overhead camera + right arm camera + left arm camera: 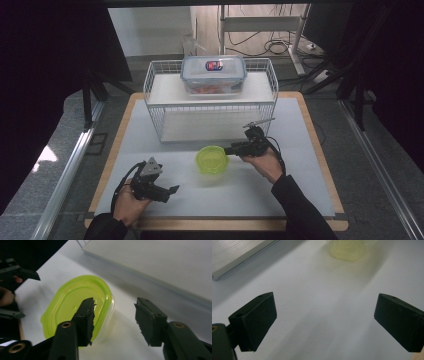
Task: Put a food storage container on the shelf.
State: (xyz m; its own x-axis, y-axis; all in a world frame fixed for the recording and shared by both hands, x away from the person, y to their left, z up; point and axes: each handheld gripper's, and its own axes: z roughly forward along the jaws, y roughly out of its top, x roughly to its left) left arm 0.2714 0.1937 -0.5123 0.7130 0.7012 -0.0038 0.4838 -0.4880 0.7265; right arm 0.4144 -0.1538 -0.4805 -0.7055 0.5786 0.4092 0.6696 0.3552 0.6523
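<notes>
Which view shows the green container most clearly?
The right gripper view: the green container is close, its lid sharp. The high view shows it small but whole. The left gripper view catches a blurred part at the top edge.

A white mat is laid over a wooden table, and grey floor is seen on either side. Cables are strewn beyond a metal frame, while a patch of daylight is cast at left.
</notes>
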